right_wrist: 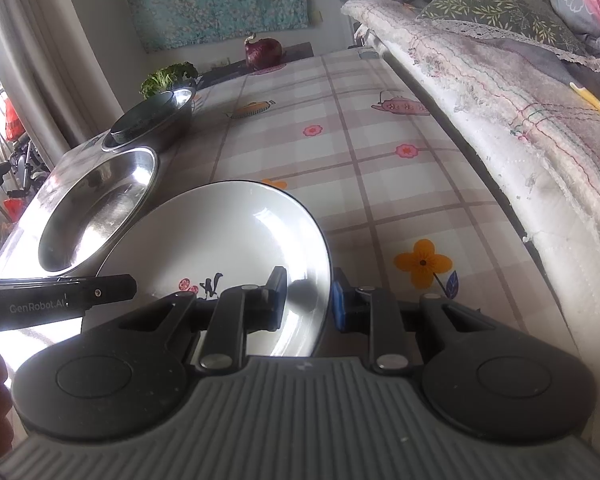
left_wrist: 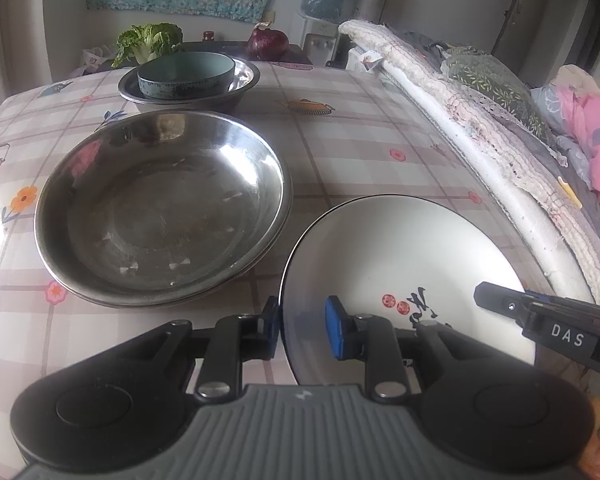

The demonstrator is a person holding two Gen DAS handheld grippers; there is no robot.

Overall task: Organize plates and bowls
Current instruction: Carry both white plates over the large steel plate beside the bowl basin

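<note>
Left wrist: plate (left_wrist: 400, 248) rim between fingers (left_wrist: 336, 332).

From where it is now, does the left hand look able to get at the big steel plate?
Probably yes, but not while busy: the left tongs grip the white plate rim. The steel plate lies just beside it, with nothing on it and bare tablecloth between.

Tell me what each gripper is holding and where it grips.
Both hold the white plate by its rim: the left gripper straddles the near left edge, the right gripper the near right edge, one finger inside the plate and one outside.
</note>
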